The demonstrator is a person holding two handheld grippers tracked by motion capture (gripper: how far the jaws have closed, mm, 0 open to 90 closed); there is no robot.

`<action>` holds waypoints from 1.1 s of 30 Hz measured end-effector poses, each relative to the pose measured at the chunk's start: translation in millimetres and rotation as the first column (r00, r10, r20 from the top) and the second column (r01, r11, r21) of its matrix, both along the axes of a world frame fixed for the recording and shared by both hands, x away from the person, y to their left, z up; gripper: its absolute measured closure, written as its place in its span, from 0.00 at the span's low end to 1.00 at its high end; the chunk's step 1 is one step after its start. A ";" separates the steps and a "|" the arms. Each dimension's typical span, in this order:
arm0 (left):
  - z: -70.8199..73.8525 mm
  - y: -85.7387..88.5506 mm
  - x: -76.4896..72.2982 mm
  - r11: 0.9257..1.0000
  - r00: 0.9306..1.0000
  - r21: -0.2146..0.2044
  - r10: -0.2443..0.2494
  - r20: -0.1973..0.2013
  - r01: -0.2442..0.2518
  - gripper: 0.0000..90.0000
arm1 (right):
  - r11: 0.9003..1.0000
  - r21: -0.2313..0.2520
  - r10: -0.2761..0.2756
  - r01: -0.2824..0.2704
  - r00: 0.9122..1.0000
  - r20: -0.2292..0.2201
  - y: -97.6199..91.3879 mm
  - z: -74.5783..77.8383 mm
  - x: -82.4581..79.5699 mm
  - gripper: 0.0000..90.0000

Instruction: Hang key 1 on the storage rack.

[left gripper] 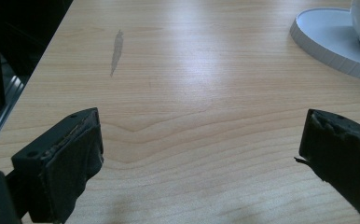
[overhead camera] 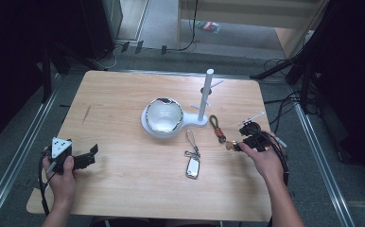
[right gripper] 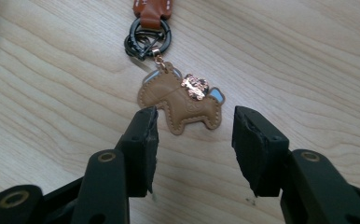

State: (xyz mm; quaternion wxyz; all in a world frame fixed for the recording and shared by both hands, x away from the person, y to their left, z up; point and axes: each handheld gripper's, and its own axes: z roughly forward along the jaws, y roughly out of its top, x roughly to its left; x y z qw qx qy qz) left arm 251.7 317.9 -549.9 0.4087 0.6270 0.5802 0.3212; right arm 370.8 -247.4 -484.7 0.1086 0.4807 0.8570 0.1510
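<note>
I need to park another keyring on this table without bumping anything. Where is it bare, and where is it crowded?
Bare: the table left of the white bowl, from the far edge down to the left gripper, and the near-right corner. Crowded: around the white stand, brown keychain, silver key fob and right gripper.
</note>
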 end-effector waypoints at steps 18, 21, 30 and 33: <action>0.1 -0.3 -0.1 1.000 1.000 0.005 -0.001 -0.002 0.001 0.00 | 0.999 -0.007 -0.053 0.053 0.996 -0.071 26.9 1.9 27.9 0.56; 0.1 -0.5 0.0 1.000 1.000 0.006 0.000 -0.002 0.000 0.00 | 0.999 0.004 -0.046 0.046 0.996 -0.080 33.6 0.9 31.7 0.56; 0.1 -0.7 0.0 1.000 1.000 0.009 0.000 -0.002 0.000 0.00 | 0.997 0.016 -0.069 0.072 0.992 -0.110 42.5 -4.3 45.4 0.63; 0.2 -0.8 0.0 1.000 1.000 0.008 -0.001 -0.002 0.001 0.00 | 0.998 0.009 -0.058 0.059 0.992 -0.110 46.1 -5.3 48.4 0.63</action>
